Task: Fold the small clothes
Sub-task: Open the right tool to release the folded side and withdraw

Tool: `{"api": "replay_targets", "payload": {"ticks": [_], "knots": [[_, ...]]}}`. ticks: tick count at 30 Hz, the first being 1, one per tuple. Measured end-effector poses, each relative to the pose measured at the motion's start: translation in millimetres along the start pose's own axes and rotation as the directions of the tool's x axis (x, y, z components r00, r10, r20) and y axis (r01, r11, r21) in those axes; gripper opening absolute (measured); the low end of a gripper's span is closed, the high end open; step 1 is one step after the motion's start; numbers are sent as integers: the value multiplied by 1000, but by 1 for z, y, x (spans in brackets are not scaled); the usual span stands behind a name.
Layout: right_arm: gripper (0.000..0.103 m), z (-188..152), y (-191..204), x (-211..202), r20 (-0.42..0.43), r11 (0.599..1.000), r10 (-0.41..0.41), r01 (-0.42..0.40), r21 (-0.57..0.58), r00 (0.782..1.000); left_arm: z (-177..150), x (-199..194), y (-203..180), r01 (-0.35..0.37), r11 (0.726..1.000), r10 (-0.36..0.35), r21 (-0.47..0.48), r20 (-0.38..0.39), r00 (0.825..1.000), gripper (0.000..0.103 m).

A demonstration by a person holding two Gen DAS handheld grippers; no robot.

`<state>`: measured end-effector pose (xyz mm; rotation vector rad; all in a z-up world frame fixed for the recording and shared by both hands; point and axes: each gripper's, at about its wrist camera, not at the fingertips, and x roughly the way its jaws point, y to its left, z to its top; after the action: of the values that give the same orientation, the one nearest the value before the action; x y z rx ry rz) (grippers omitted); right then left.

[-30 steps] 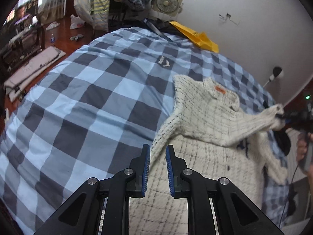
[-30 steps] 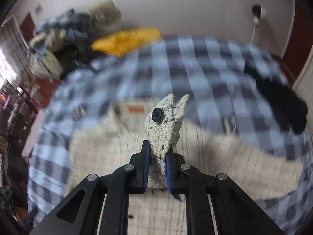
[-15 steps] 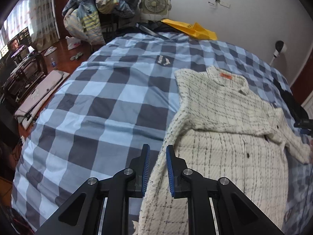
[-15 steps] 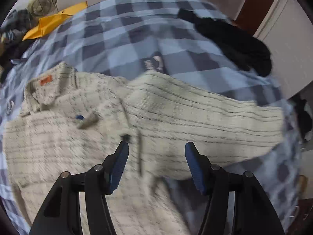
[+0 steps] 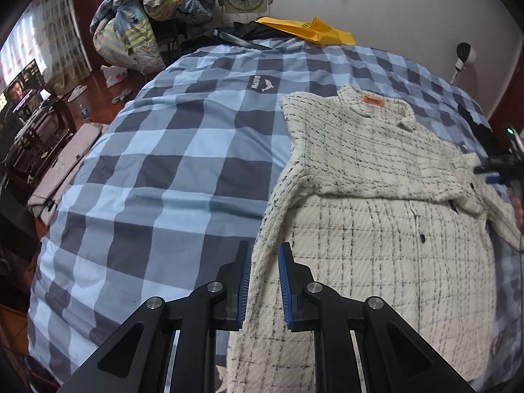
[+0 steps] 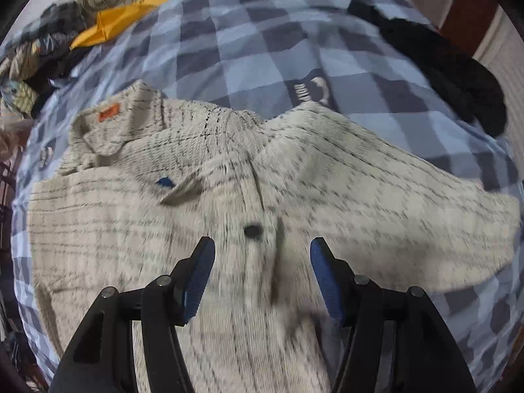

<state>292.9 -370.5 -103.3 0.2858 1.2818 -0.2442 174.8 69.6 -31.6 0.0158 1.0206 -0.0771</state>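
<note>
Cream plaid shirt (image 5: pixel 376 229) lies flat on the checked bedspread (image 5: pixel 157 170), right half of the left wrist frame. Long axis runs bottom to top there, collar with orange tag (image 5: pixel 374 101) pointing to the upper right, hem at the lower edge. One sleeve (image 5: pixel 376 177) is folded across the chest; button placket faces up.

Left gripper (image 5: pixel 264 281): jaws nearly together, over the shirt's left edge, cloth visible in the narrow gap (cannot tell if the pads pinch it).

Right gripper (image 6: pixel 262 275): jaws released and wide, nothing gripped, above the placket near a dark button (image 6: pixel 252 231) (frame blurred). Other sleeve (image 6: pixel 409 203) spreads to the right.
</note>
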Motion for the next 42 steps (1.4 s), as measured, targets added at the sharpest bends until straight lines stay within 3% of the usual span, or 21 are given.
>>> {"api": "replay_targets", "payload": {"ticks": [6, 9, 11, 13, 14, 19, 24, 27, 30, 32, 34, 35, 37, 39, 41, 42], "knots": [[56, 38, 19, 41, -22, 999, 50, -50, 14, 998, 7, 4, -5, 15, 1000, -15, -5, 6, 1000, 15], [40, 44, 30, 55, -34, 999, -4, 3, -36, 999, 6, 12, -10, 14, 1000, -14, 6, -13, 1000, 15], [37, 42, 29, 64, -53, 999, -5, 3, -36, 999, 5, 16, -13, 13, 1000, -12, 17, -25, 1000, 15], [21, 38, 30, 64, -47, 999, 6, -8, -45, 999, 3, 19, -17, 11, 1000, -10, 29, -32, 999, 15], [15, 36, 31, 60, -39, 998, 18, -20, -54, 999, 2, 19, -19, 7, 999, -6, 34, -32, 999, 15], [8, 24, 33, 21, 36, 997, 42, -39, -69, 998, 1, 17, -22, 6, 999, -5, 38, -26, 1000, 15], [8, 21, 31, -37, 171, 990, 134, -125, -59, 976, 1, 14, -20, 8, 999, -7, 32, -16, 1000, 15], [8, 28, 27, -47, 211, 995, 103, -98, -36, 972, 1, 14, -17, 8, 1000, -8, 26, -17, 1000, 15], [10, 37, 27, -19, 127, 997, 79, -81, 10, 989, 2, 17, -14, 9, 1000, -8, 18, -23, 1000, 15], [18, 38, 30, -1, 62, 996, 76, -79, 43, 995, 1, 21, -12, 5, 1000, -4, 15, -32, 999, 15], [38, 32, 26, 1, 50, 989, 105, -110, 104, 993, 0, 24, -10, 1, 1000, -1, 12, -43, 999, 15], [41, 28, 23, -8, 82, 986, 106, -115, 120, 991, 0, 26, -9, -1, 1000, 2, 12, -47, 999, 15], [53, 24, 23, -31, 135, 992, 19, -36, 122, 991, -1, 27, -9, -5, 1000, 5, 15, -49, 999, 15], [58, 10, 25, -68, 178, 985, -117, 91, 145, 977, -1, 29, -10, -9, 1000, 10, 19, -48, 999, 15], [58, -16, 26, -102, 209, 990, -50, 20, 141, 977, -2, 32, -12, -10, 1000, 11, 25, -45, 999, 15], [58, -40, 25, -124, 228, 985, 48, -83, 149, 972, -2, 34, -13, -11, 999, 13, 30, -43, 999, 15]]}}
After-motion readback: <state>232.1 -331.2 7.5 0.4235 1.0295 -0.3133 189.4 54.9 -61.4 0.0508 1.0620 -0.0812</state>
